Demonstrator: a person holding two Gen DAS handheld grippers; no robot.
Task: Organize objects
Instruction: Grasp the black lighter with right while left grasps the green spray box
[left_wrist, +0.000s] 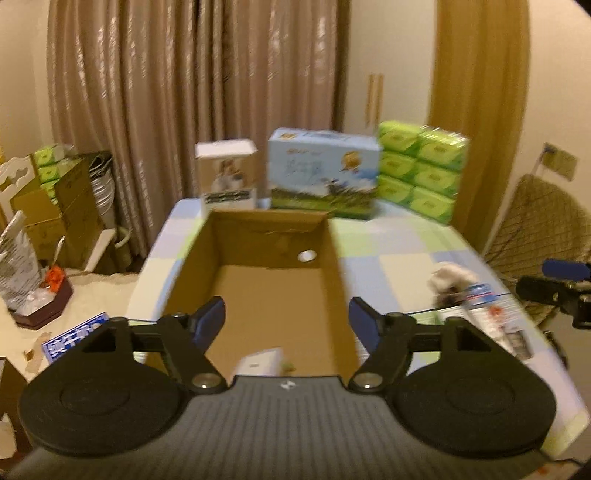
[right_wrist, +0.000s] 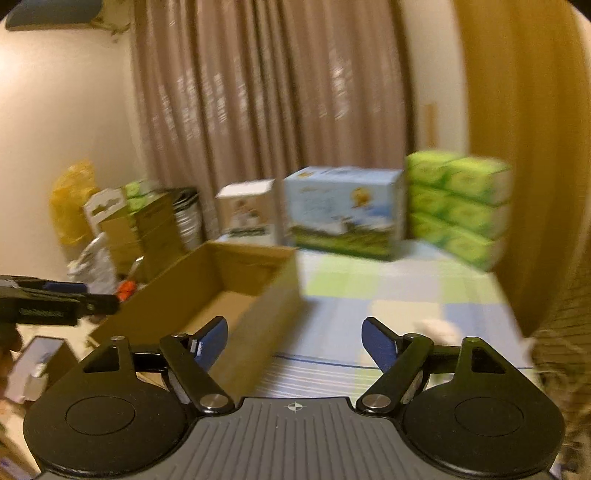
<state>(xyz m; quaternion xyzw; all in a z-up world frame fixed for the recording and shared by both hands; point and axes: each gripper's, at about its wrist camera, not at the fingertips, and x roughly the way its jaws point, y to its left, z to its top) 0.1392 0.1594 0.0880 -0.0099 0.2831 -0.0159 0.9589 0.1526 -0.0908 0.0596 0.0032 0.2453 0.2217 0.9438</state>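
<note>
Left gripper (left_wrist: 287, 319): jaws spread wide, empty, above the open brown cardboard box (left_wrist: 273, 284) on the checked tablecloth (left_wrist: 399, 254). A small white carton (left_wrist: 258, 363) lies inside at the near end. Right gripper (right_wrist: 294, 338): jaws wide, empty, beside the box

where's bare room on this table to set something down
Free: the checked tablecloth between the open cardboard box and the green tissue packs. Most of the box floor is bare too, save a white item at its near end. Crowded: the back row, and the near right edge around the fluffy toy.
</note>
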